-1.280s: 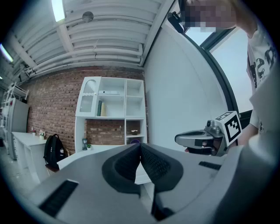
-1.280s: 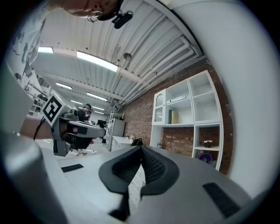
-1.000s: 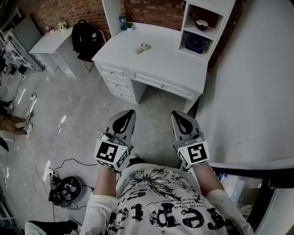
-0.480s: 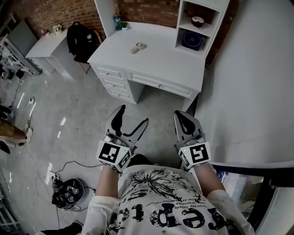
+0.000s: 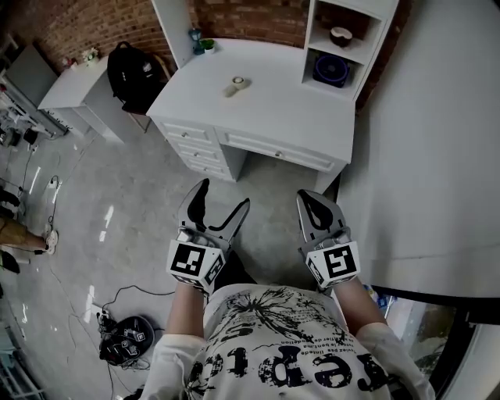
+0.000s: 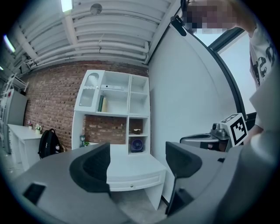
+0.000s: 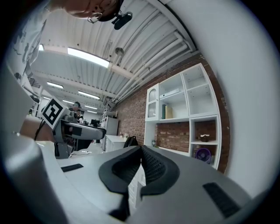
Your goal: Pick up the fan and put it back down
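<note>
A person in a printed T-shirt [image 5: 273, 348] stands on a grey floor [image 5: 141, 195] facing a white desk [image 5: 273, 109], with a gripper held level in each hand. The left gripper [image 5: 223, 195] has its jaws spread wide, having just been opening, and nothing is between them; only the desk and shelves beyond show through the gap. The right gripper [image 5: 314, 197] has its jaws pressed together, pad against pad, holding nothing.

The fan [image 5: 330, 70], small, round and dark blue, stands upright in the lower cubby of a white shelf unit [image 5: 310, 43]. The unit sits at the right end of the desk as the person faces it, well apart from both grippers. A bowl [image 5: 341, 36] rests in the cubby above the fan.

A small pale round object [image 5: 237, 83] lies on the desktop, and a little potted plant [image 5: 207, 45] stands at the back near the brick wall [image 5: 258, 19]. A black backpack [image 5: 133, 66] sits between the desk and a second white table [image 5: 74, 78] to the left. Cables and a dark device [image 5: 125, 340] lie on the floor by the person's left side.
</note>
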Demonstrator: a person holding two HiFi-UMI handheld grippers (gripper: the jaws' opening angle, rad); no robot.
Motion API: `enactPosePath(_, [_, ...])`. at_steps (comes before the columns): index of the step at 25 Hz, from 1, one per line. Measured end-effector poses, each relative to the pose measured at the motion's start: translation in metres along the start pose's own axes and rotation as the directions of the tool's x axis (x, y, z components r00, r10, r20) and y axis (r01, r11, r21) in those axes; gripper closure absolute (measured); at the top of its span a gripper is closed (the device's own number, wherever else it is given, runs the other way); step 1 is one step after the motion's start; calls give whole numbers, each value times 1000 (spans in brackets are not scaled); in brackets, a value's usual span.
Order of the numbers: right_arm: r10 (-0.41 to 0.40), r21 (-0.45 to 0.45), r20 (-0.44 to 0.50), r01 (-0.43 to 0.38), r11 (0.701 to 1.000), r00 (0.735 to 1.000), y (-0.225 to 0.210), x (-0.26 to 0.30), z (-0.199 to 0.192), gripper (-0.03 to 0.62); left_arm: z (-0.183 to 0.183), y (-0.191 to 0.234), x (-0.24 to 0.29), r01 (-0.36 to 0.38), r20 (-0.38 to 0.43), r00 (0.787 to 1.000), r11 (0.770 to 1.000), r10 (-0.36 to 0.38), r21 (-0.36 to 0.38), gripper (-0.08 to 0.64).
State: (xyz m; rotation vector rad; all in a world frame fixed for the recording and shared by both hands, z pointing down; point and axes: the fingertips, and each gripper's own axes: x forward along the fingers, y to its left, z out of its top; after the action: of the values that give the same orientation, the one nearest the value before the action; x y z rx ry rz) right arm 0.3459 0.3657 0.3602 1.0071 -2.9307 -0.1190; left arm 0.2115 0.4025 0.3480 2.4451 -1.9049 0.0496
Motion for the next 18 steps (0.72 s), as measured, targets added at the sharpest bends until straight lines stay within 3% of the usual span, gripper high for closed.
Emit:
enactPosePath(10, [-105, 9, -37, 106, 994, 994, 3, 175, 1, 577, 4, 168, 76, 86, -19, 996, 996, -86, -24, 181])
enactPosePath(18, [-211, 5, -51, 211, 977, 976, -1, 326, 8, 577, 6, 311, 139, 169, -43, 985, 986, -169, 1, 181])
